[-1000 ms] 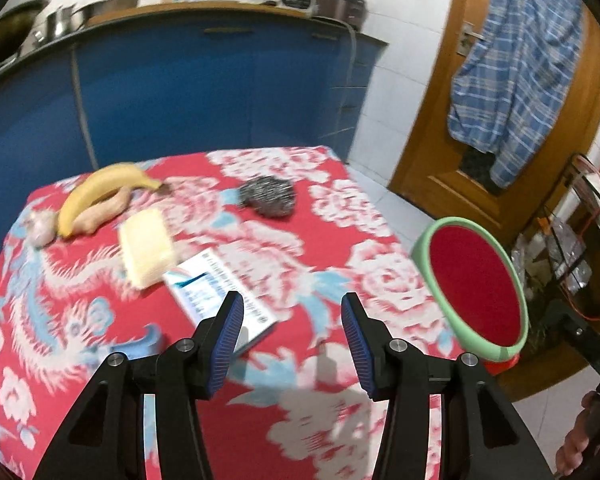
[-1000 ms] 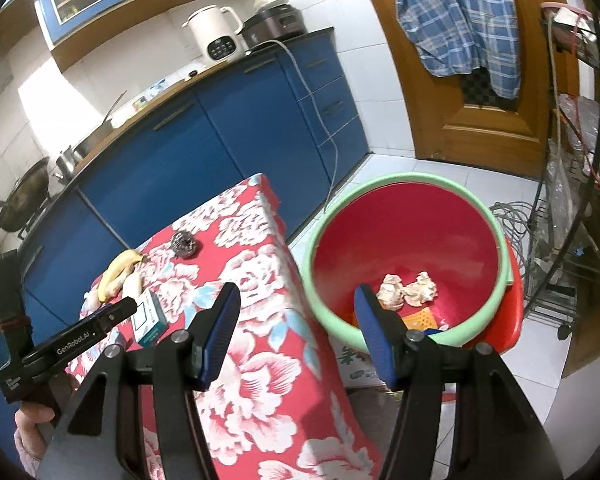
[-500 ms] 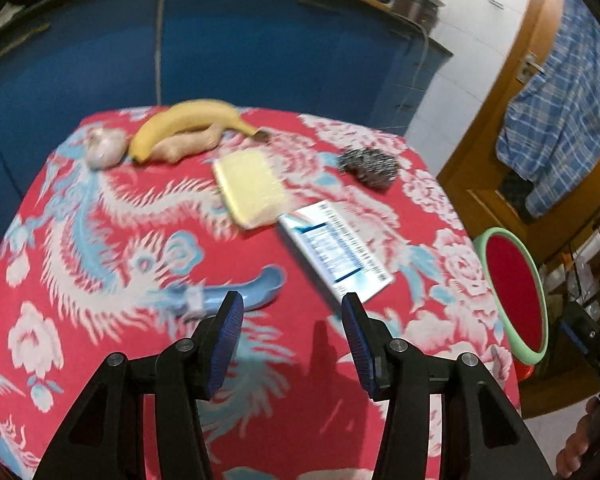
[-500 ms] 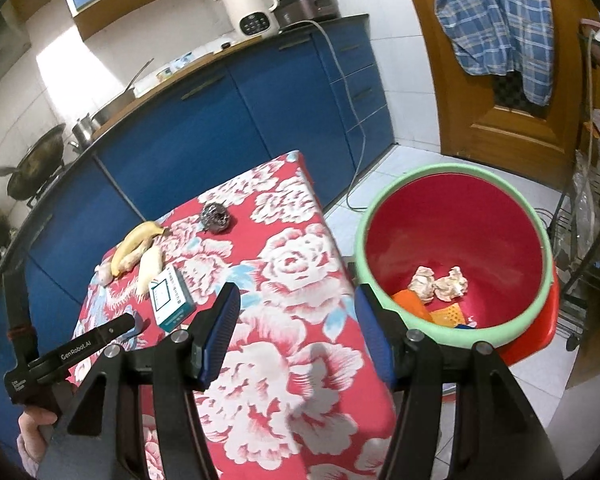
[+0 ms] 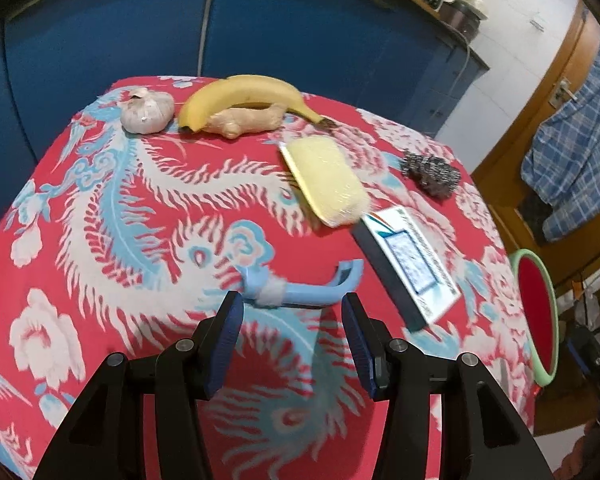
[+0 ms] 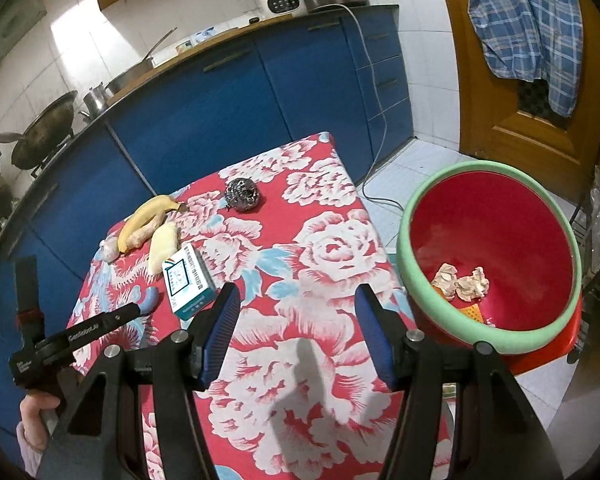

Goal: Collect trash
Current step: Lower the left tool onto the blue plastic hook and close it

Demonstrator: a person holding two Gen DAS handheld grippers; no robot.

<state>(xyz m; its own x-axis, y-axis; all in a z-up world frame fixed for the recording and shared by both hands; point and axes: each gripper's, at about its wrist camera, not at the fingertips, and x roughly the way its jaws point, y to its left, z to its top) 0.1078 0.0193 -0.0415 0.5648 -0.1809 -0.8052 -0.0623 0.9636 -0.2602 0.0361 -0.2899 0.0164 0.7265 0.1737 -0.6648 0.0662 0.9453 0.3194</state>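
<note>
The left gripper hovers wide open and empty, its fingertips just short of a pale blue hook on the tablecloth. Only the left view shows garlic beside the banana; the box lies right of the hook. The right gripper, also spread and empty, alone shows crumpled paper inside the basin, beyond the cloth's edge.

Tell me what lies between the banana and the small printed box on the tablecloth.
In the left wrist view, a ginger root lies against the banana, then a pale yellow sponge reaches almost to the box.
</note>
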